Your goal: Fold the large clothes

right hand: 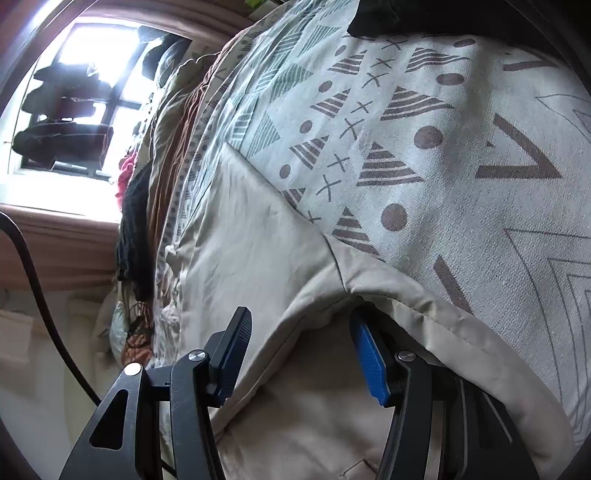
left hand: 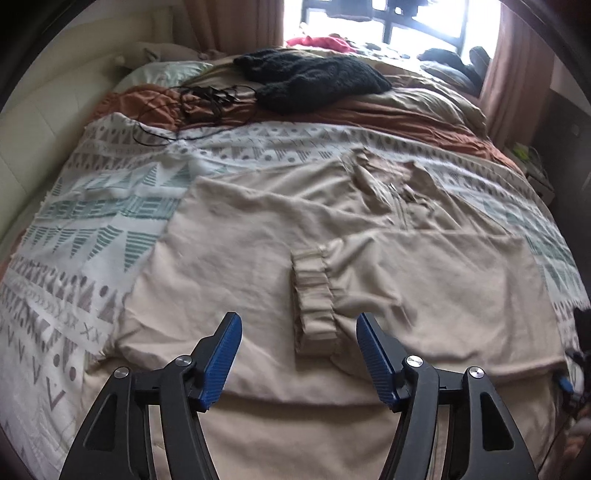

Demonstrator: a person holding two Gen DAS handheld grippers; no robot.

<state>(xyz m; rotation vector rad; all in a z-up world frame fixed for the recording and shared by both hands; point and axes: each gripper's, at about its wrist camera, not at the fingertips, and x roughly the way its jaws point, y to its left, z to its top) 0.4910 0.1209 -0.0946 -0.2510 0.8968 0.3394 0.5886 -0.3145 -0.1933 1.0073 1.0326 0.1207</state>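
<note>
1. The jacket [left hand: 258,236] lies flat on the blanket [left hand: 92,258] on my bed. It is beige, and its long axis runs from the hem near me to the collar [left hand: 388,184] at the far end, toward the window [left hand: 406,22].
2. One sleeve is folded inward, so its cuff [left hand: 314,295] lies on the body of the jacket and points toward me.
3. My left gripper [left hand: 299,350] hangs over the near part of the jacket with fingers spread. The cuff is just ahead, between the tips, but they do not touch it.
4. My right gripper [right hand: 301,354] is at a jacket edge [right hand: 388,291]. The fabric is draped over its blue finger [right hand: 369,362]. The fingers stand apart and I see no pinch.
5. Only the left view shows the whole jacket, a black knit [left hand: 314,77] and cables [left hand: 199,99] beyond it. Only the right view shows the edge from close.
</note>
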